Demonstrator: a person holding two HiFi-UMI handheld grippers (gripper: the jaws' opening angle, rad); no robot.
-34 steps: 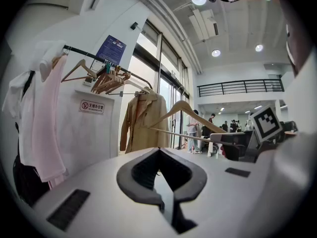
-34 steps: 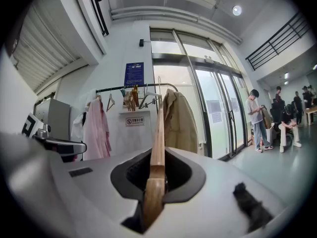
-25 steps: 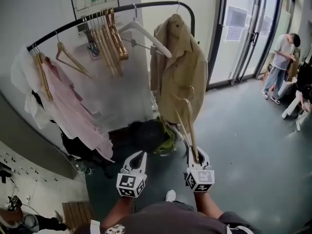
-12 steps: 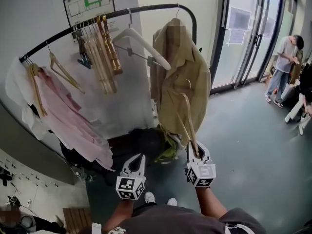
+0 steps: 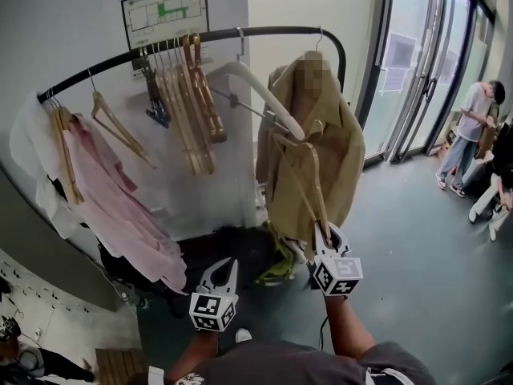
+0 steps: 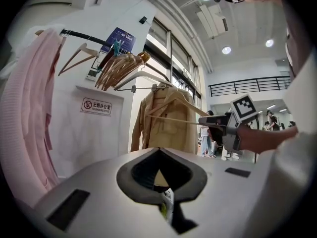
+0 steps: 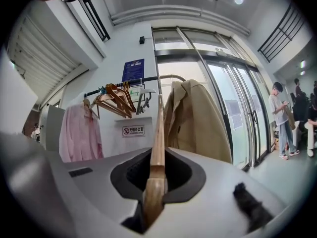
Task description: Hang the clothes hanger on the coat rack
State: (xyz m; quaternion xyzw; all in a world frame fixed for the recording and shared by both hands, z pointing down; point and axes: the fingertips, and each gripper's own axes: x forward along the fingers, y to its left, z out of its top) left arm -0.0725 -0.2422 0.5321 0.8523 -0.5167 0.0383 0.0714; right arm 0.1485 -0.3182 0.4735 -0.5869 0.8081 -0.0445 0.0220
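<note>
The black coat rack bar [image 5: 240, 34] arcs across the wall, and it shows too in the right gripper view, coat rack bar [image 7: 148, 79]. On it hang a pink shirt [image 5: 112, 191], a bunch of wooden hangers [image 5: 192, 103], a white hanger [image 5: 260, 91] and a tan coat [image 5: 329, 147]. My right gripper [image 5: 327, 233] is shut on the end of a wooden hanger [image 5: 309, 175], which stands up in front of the tan coat, below the bar. That wooden hanger [image 7: 157, 133] runs straight out of the right gripper [image 7: 158, 155]. My left gripper [image 5: 228, 265] is lower and to the left, shut with nothing in it.
Dark bags [image 5: 232, 247] lie on the floor under the rack. Glass doors [image 5: 417, 70] stand at the right, with a person [image 5: 477, 127] beside them. A grey counter edge [image 5: 48, 239] runs along the left. A notice [image 5: 164, 6] hangs on the wall above the bar.
Both grippers have moved forward toward the rack. The right one has risen with the wooden hanger, whose top now stands higher against the tan coat.
</note>
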